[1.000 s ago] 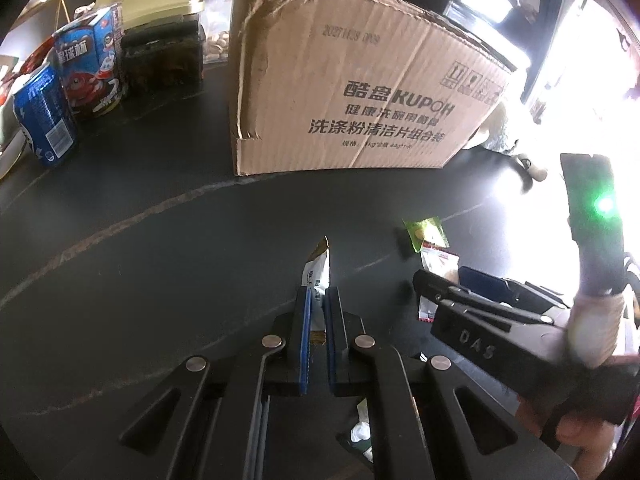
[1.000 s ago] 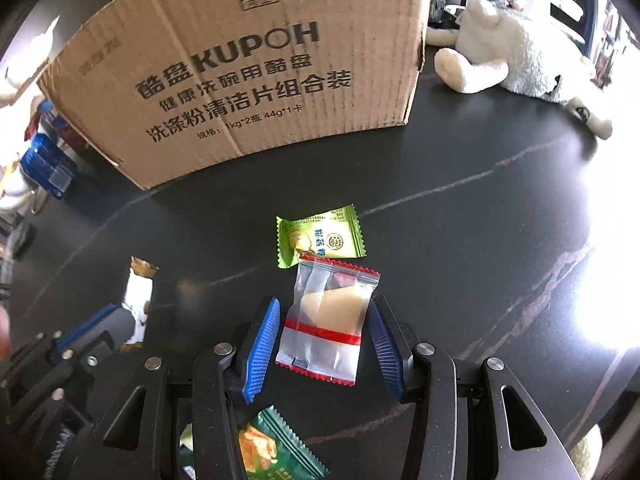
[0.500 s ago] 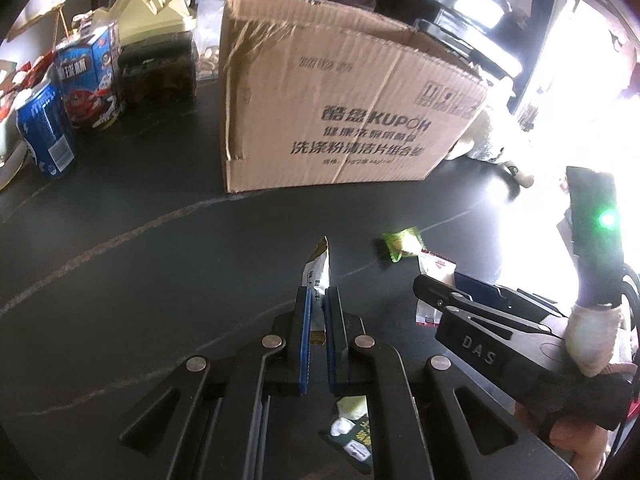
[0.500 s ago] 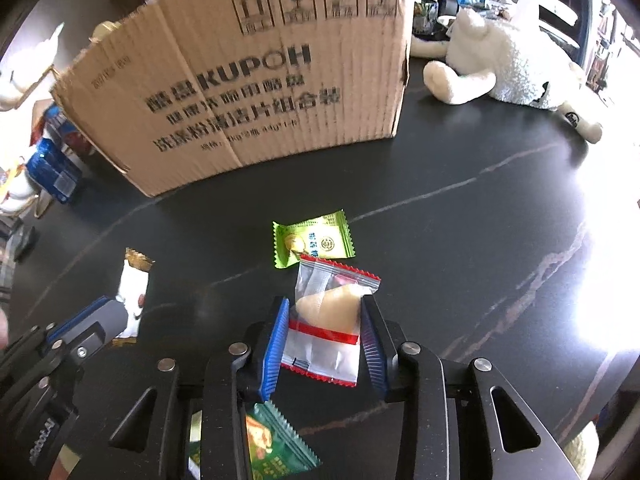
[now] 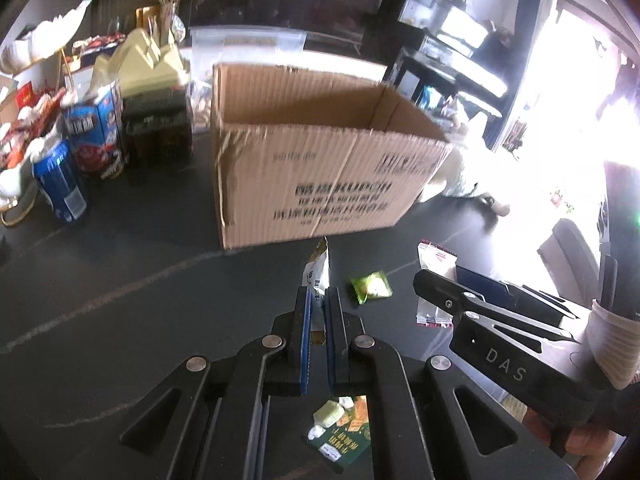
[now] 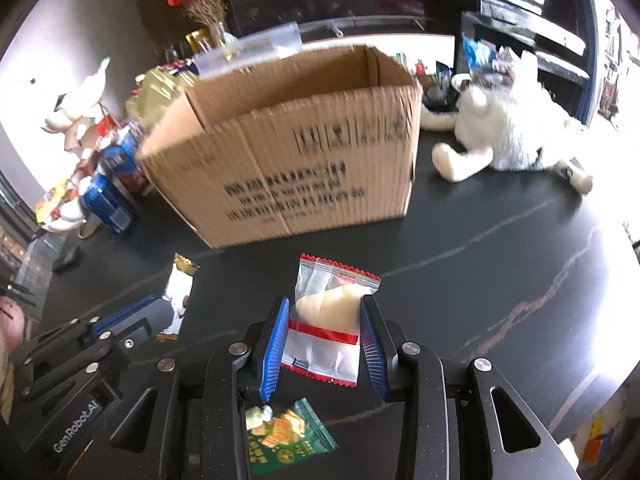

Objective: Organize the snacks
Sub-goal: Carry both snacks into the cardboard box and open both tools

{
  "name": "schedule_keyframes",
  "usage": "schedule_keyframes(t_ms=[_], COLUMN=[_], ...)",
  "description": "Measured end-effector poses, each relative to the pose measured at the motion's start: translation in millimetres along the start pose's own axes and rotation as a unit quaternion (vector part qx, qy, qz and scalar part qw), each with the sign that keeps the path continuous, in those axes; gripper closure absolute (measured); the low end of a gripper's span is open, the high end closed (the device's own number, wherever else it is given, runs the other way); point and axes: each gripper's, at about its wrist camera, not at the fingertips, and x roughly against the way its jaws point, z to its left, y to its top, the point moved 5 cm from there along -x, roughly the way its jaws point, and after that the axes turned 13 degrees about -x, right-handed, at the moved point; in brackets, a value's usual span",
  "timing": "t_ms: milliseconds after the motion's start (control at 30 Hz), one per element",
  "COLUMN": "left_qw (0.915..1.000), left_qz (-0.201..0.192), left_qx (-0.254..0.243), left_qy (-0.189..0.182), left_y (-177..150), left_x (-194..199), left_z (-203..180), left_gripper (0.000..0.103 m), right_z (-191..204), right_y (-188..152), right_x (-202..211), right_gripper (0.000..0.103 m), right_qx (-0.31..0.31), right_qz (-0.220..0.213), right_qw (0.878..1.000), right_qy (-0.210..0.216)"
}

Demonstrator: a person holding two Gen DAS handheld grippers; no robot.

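Two grippers hover above a dark table. The left gripper is clamped tight on a white packet. The right gripper, jaws partly closed, pinches a clear packet. An open box stands at 12 o'clock; a green packet lies between the grippers.

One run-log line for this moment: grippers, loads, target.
left gripper: shut on white gold-ended snack bar | right gripper: shut on clear red-edged snack packet | target: open cardboard box
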Motion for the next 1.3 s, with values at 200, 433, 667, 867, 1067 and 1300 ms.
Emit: schedule_keyframes(t_ms=[200,433,667,867,1067,1300], left_qw=[0.9997,0.9988,0.9977,0.9976,0.9978,0.9979], left_qz=[-0.022,-0.043,-0.059,-0.059,-0.052,-0.043], left_qx=[-0.009,-0.017,-0.027,-0.025,-0.024,-0.028], left_qy=[0.009,0.014,0.023,0.026,0.032,0.039], left_y=[25.6,56.9,89.7,111.7,129.1,139.8], left_x=[16.4,29.9,36.6,28.6,10.7,-12.5], left_z=[0.3,2.5,7.0,17.9,29.7,42.0], left_gripper=[0.095,0.095,0.095,0.095,0.095,0.094], right_z=[9.9,21.5,33.3,44.4,51.2,53.6], right_y=[20.2,45.2,80.2,110.4,130.7,144.4], right_x=[15.0,28.1,34.8,31.1,11.2,-12.6], right_gripper=[0.066,0.066,0.066,0.066,0.066,0.065], right_qx=[0.012,0.02,0.021,0.029,0.035,0.043], right_qz=[-0.024,-0.046,-0.064,-0.077,-0.075,-0.071], right_qw=[1.0,0.998,0.997,0.996,0.995,0.995], right_qy=[0.012,0.025,0.042,0.047,0.054,0.052])
